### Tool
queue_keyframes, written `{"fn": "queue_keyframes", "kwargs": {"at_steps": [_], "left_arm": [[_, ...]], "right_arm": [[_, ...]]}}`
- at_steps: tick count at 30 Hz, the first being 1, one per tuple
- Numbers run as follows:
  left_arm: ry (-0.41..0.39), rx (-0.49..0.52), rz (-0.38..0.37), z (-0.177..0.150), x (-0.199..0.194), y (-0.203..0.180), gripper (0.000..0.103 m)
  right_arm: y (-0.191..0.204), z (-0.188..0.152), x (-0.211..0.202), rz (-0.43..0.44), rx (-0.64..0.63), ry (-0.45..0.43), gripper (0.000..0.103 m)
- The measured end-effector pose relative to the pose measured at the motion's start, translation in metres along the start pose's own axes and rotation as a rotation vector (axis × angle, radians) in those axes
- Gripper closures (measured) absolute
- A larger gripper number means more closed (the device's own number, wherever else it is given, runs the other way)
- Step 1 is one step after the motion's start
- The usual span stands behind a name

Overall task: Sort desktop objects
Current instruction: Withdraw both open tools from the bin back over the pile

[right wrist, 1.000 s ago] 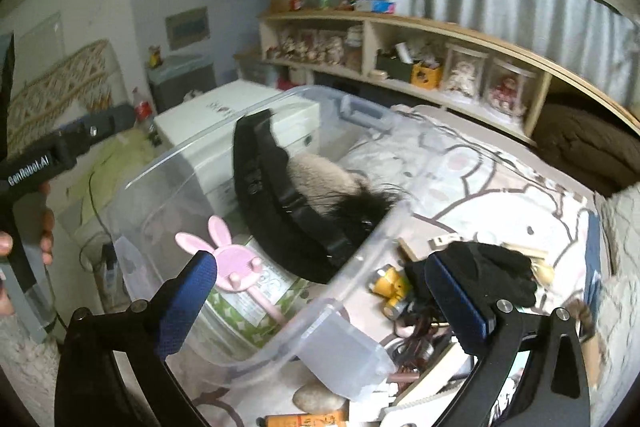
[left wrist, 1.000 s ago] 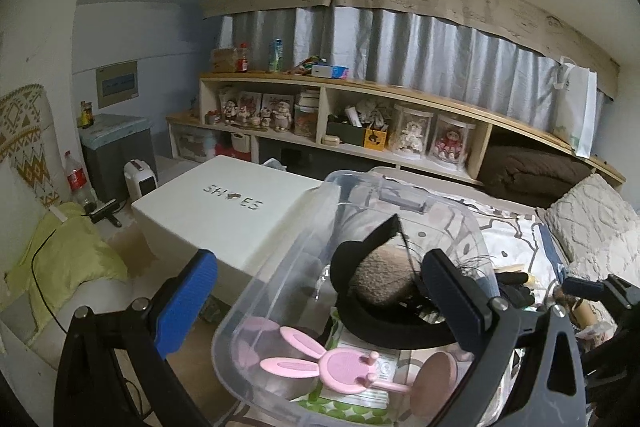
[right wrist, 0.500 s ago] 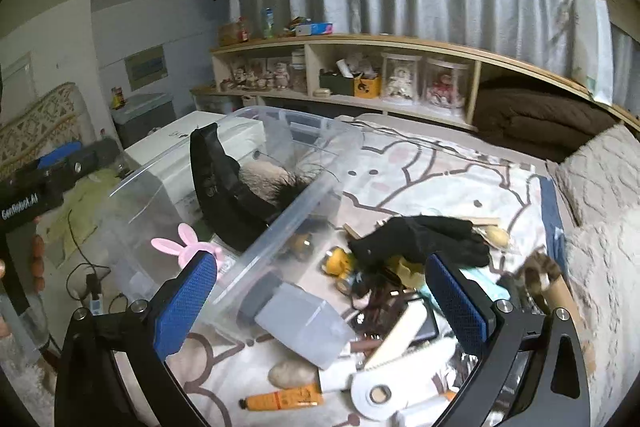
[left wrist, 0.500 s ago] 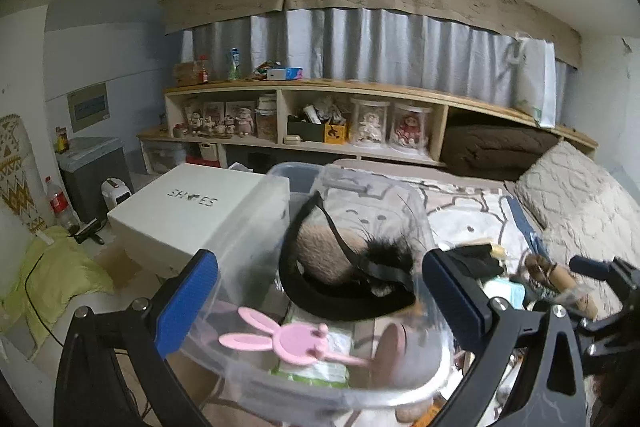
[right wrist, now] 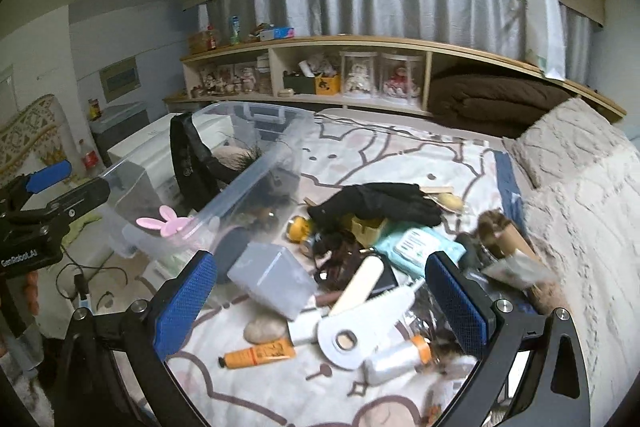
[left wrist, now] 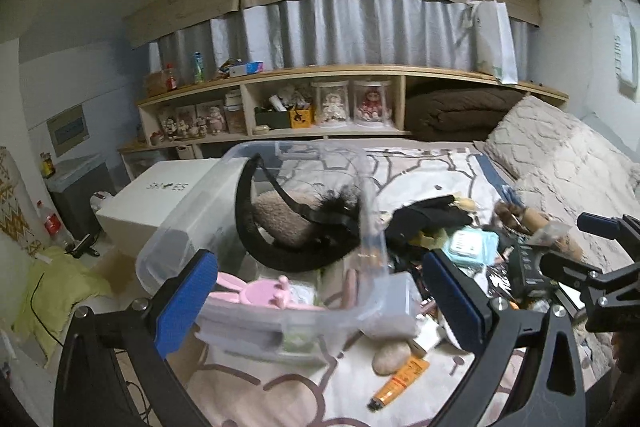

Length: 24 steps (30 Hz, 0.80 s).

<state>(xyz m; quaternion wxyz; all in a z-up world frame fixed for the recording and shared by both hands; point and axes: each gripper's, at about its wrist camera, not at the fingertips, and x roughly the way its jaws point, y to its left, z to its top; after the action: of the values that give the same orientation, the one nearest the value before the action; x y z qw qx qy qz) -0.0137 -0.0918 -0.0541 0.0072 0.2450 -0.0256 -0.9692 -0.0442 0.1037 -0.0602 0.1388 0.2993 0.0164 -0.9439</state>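
A white rectangular shoe box [left wrist: 160, 199] is seen at far left, off the bed edge. Just beside it, a clear, thin-walled plastic bin [right wrist: 240, 171] rests on the patterned bed sheet [right wrist: 400, 155]. Inside the bin, a curved black band [left wrist: 256, 239] with a fuzzy tan lining is propped against the wall, and a flat pink rabbit-shaped piece [right wrist: 162, 225] lies at the near end.

The left tongs [left wrist: 320, 291] are held spread wide at the bin's near rim, with nothing between the blue textured pads [left wrist: 186, 301]. To the right of the bin, a grey translucent box [right wrist: 272, 279] lies tilted, with a smooth rounded stone [right wrist: 264, 329] and an orange tube [right wrist: 260, 351] near it. Farther right, a loose pile is formed by a black knit glove [right wrist: 376, 205], a teal wipes pack [right wrist: 416, 245], a white flat tool with a round hole [right wrist: 360, 323] and a cardboard tube [right wrist: 508, 235].

The right tongs [right wrist: 320, 291] are held spread wide above this pile, nothing pinched. A quilted cream pillow [right wrist: 580, 155] lies at far right.
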Motion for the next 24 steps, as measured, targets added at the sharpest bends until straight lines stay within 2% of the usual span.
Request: {"fn": "queue_keyframes", "kwargs": {"at_steps": [5, 12, 19, 24], "left_arm": [[0.019, -0.015, -0.038, -0.011, -0.005, -0.009, 0.0], [0.043, -0.006, -0.045, -0.023, -0.007, -0.021, 0.0], [0.049, 0.028, -0.01, -0.032, -0.007, -0.035, 0.0], [0.049, 0.035, -0.014, -0.037, -0.008, -0.039, 0.0]], "right_arm": [[-0.01, -0.014, -0.01, -0.016, 0.017, -0.002, 0.0], [-0.024, -0.026, -0.015, -0.026, 0.031, -0.01, 0.0], [-0.03, -0.032, -0.016, -0.034, 0.02, -0.009, 0.0], [-0.032, -0.035, -0.016, -0.041, 0.011, -0.007, 0.0]]}}
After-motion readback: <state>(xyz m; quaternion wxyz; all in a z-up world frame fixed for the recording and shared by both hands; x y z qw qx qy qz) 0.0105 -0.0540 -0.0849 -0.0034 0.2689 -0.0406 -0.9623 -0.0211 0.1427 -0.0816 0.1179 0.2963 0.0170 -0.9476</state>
